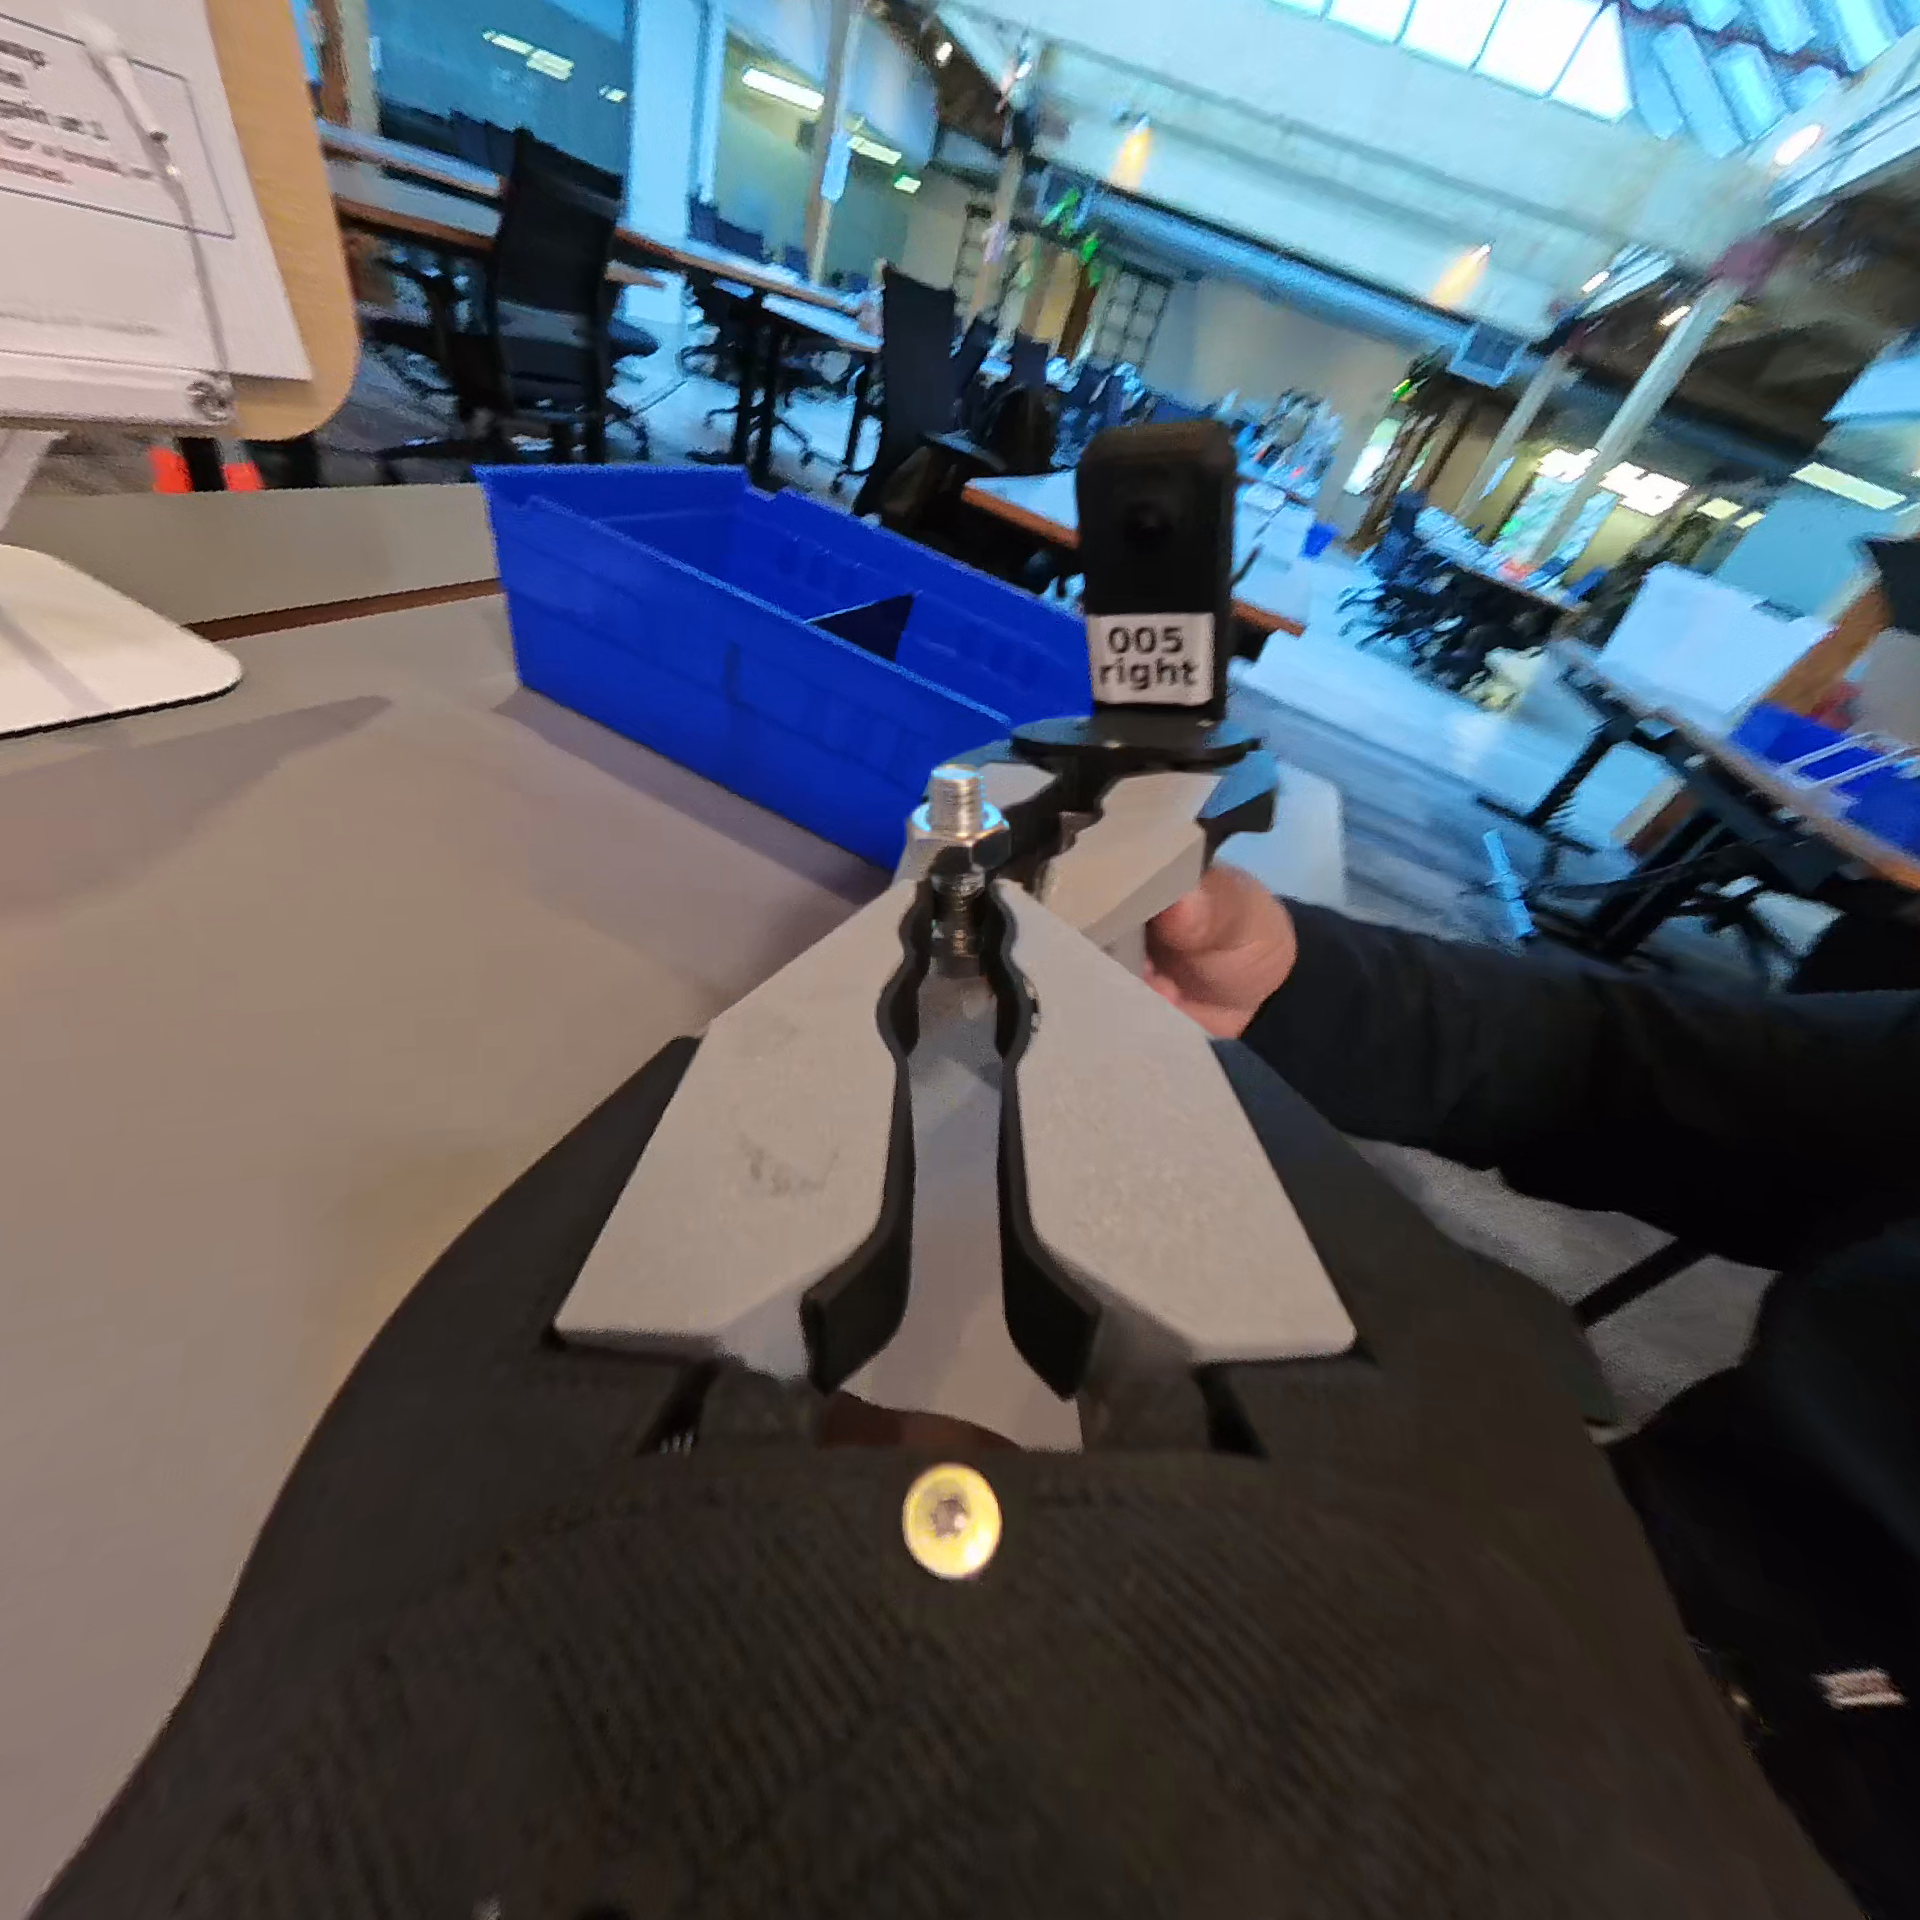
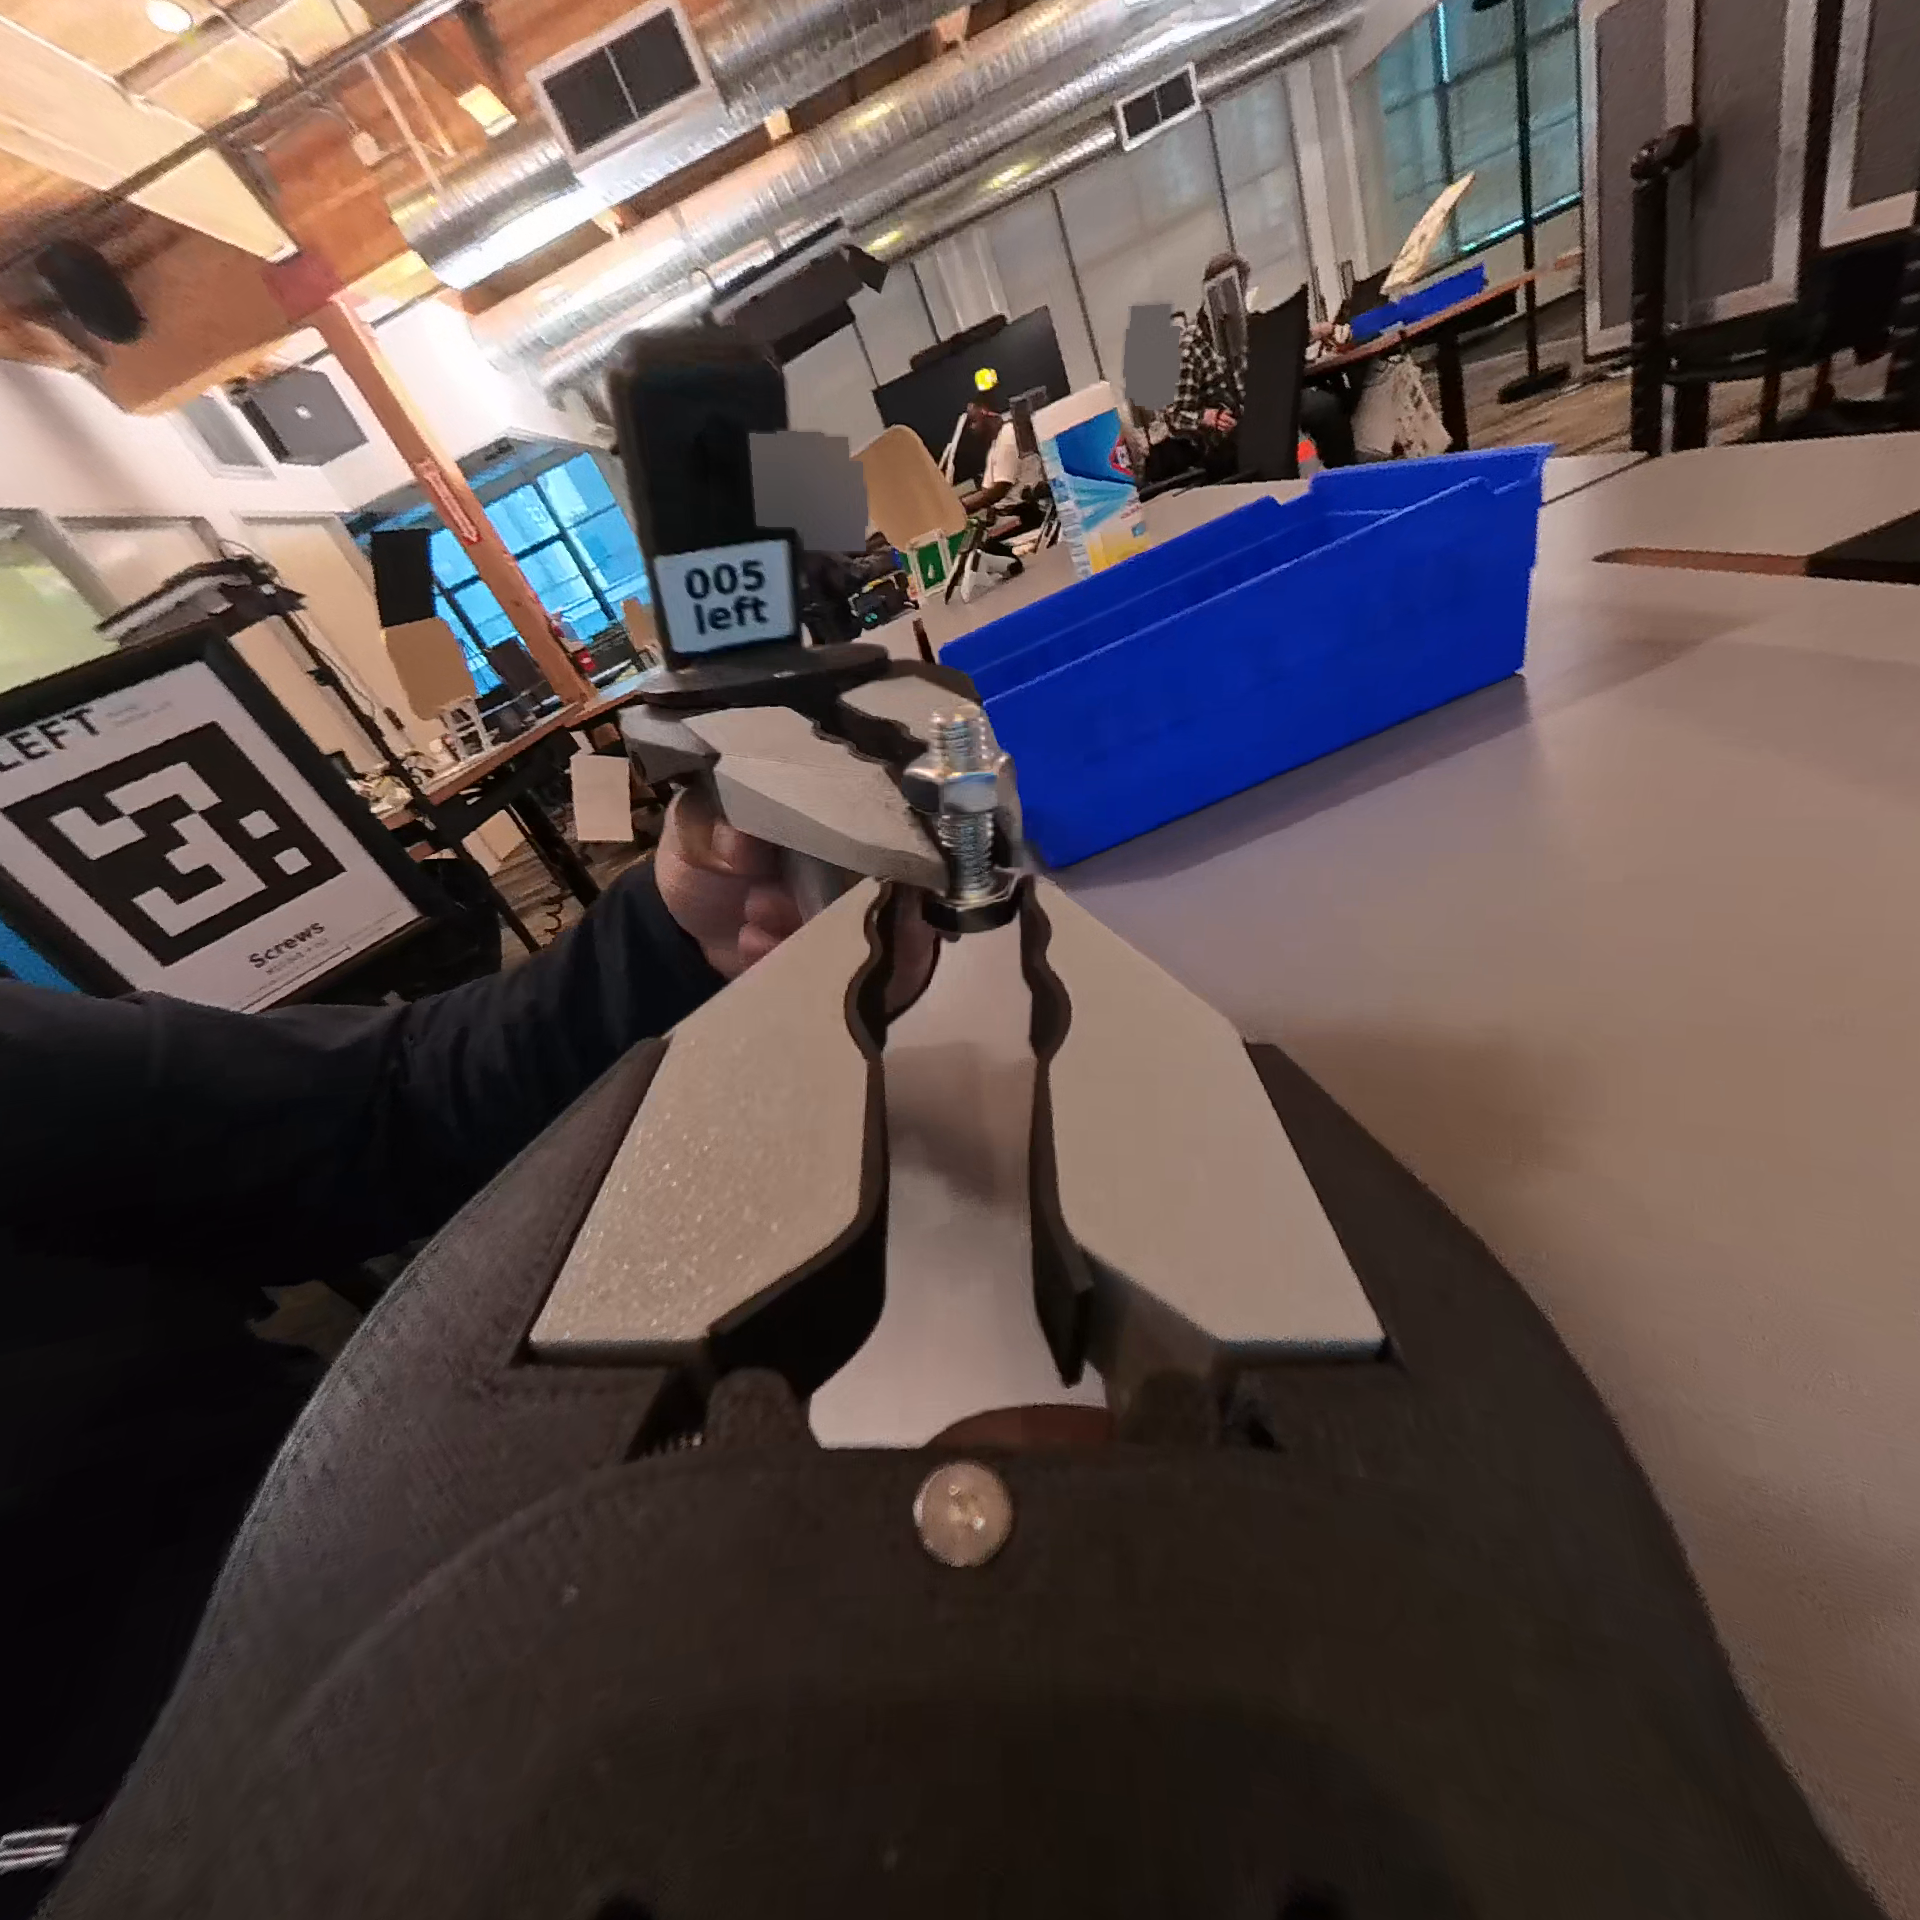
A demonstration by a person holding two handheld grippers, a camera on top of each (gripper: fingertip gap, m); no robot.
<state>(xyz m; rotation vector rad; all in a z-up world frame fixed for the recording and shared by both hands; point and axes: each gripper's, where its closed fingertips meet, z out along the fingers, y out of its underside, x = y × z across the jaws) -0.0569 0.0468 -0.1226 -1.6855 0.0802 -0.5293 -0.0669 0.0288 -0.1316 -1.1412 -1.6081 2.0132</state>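
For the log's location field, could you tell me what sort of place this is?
Probably a shared open-plan workshop or lab: long desks with office chairs, exposed ceiling ducts, and a blue parts bin on the grey table.

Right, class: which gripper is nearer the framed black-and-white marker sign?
Left, most likely. The left gripper reaches in from the side where the sign stands. The right gripper meets it at the bolt, its body farther right over the grey table.
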